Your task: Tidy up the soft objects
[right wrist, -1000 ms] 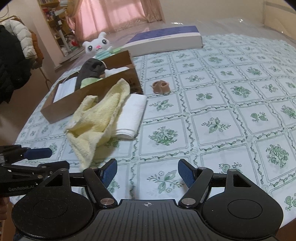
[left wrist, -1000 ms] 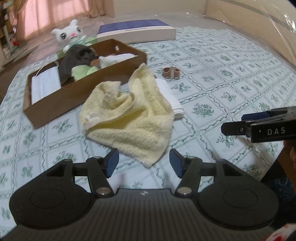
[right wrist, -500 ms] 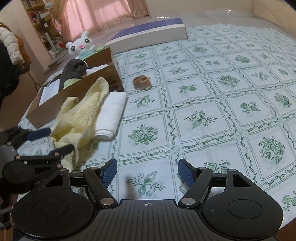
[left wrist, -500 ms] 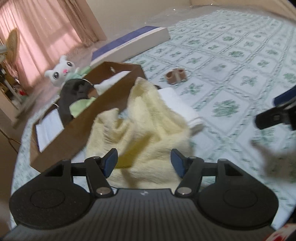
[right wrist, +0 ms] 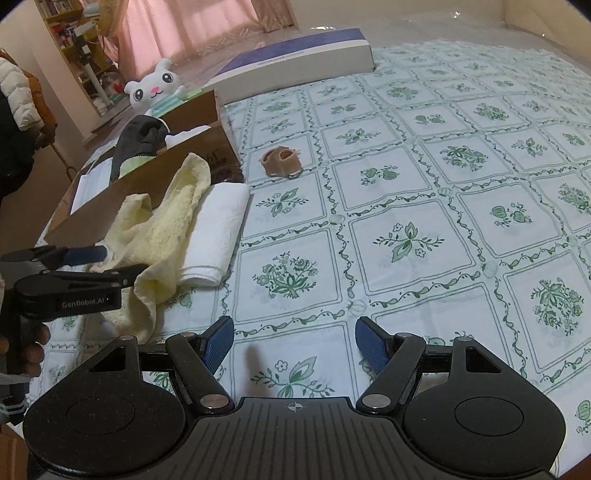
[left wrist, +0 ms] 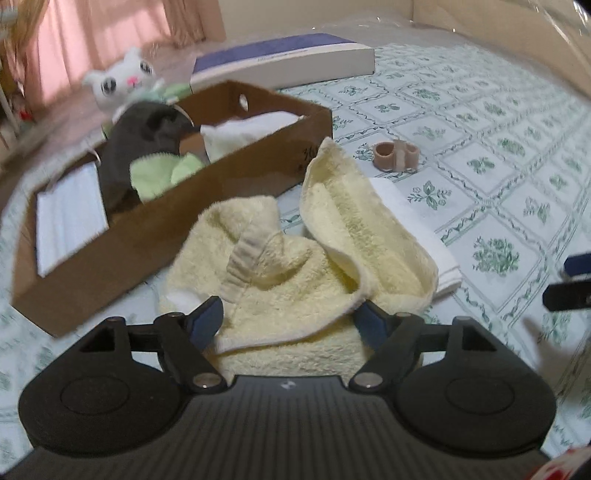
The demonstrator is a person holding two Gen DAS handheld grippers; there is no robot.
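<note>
The left gripper (left wrist: 290, 325) reaches down over a crumpled yellow towel (left wrist: 317, 258) on a bed covered by a white sheet (right wrist: 406, 236) printed with green flowers. Its blue-padded jaws are opening, with a fold of the towel lying between them; the pads do not appear to press on the cloth. In the right wrist view, the right gripper (right wrist: 294, 345) hangs over bare sheet beside the towel, its jaws wide apart with nothing between them. The yellow towel partly covers a folded white towel (right wrist: 218, 236) lying just beside it. Behind both towels sits a low brown cardboard box (left wrist: 155, 236), touching or nearly touching the yellow towel's far edge. Inside the box are a white face mask (left wrist: 68, 221), a dark grey cloth (left wrist: 144, 136), a pale green cloth (left wrist: 162, 173) and a white cloth (left wrist: 251, 129). A small tan item (left wrist: 395, 157), too unclear to identify, lies on the sheet to the right of the box. Farther back, a white plush toy (left wrist: 123, 79) with big eyes sits behind the box, next to a long flat white and blue box (left wrist: 288, 62). Pink curtains (right wrist: 199, 26) hang in the background.
</note>
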